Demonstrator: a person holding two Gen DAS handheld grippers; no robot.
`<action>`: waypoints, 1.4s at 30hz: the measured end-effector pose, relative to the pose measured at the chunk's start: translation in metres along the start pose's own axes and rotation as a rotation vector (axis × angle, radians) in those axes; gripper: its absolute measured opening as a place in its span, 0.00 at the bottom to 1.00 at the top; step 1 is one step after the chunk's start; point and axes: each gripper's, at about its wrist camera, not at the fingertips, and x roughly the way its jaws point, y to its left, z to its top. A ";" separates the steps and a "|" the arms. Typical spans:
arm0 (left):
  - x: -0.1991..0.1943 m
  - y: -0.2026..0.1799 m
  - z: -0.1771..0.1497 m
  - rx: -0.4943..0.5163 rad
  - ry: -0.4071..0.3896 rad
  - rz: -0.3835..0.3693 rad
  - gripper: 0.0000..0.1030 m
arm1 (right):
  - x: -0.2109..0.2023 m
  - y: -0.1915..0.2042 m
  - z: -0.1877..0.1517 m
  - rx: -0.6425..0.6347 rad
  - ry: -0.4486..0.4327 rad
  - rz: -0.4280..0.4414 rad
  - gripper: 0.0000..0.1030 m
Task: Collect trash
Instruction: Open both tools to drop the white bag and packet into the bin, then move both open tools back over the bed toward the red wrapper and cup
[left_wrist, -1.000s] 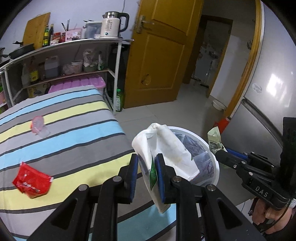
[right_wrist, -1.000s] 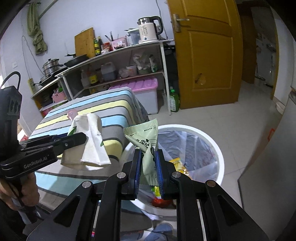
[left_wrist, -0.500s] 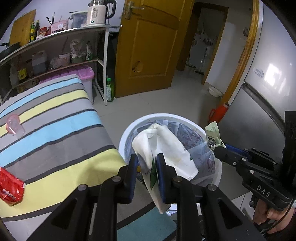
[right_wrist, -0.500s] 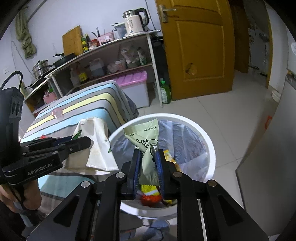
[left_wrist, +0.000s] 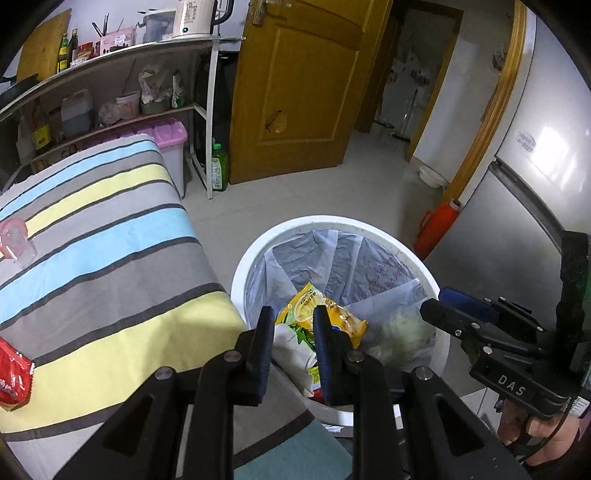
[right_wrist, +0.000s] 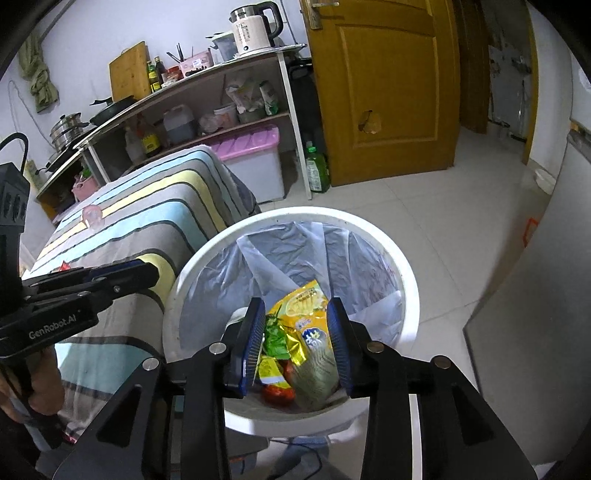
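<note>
Your right gripper (right_wrist: 295, 310) hangs over the bin with its jaws spread; they have just been opening, and the pads press on nothing. The pale green packet (right_wrist: 317, 369) shows as a blur below and between them, down inside the bin, so read it as let go. Your left gripper (left_wrist: 293, 314) sits beside it over the near rim with its jaws drawn almost together and nothing pinched. The white bag (left_wrist: 291, 350) that shows in the narrow gap lies lower, in among the rubbish and not in the pads. Around both, the white bin (left_wrist: 332, 219) with its clear liner already holds a yellow snack packet (right_wrist: 299, 302) and some red and green wrappers, so this drop looks done for both hands. Out on the striped table (left_wrist: 92, 258) to your left, the work that remains is plain: a red packet (left_wrist: 11, 376) lies at the near edge and a pink plastic cup (left_wrist: 14, 236) sits farther along, both well apart from the bin. By my reckoning you are past the middle, with those two pieces left to fetch. More may lie outside these views.
</note>
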 end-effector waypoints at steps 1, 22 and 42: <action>-0.002 0.001 0.000 0.000 -0.006 -0.001 0.22 | -0.002 0.002 0.001 -0.006 -0.005 -0.001 0.35; -0.112 0.033 -0.024 -0.027 -0.202 0.041 0.22 | -0.081 0.099 0.004 -0.203 -0.172 0.060 0.35; -0.176 0.080 -0.060 -0.098 -0.302 0.133 0.39 | -0.102 0.169 -0.007 -0.321 -0.202 0.162 0.37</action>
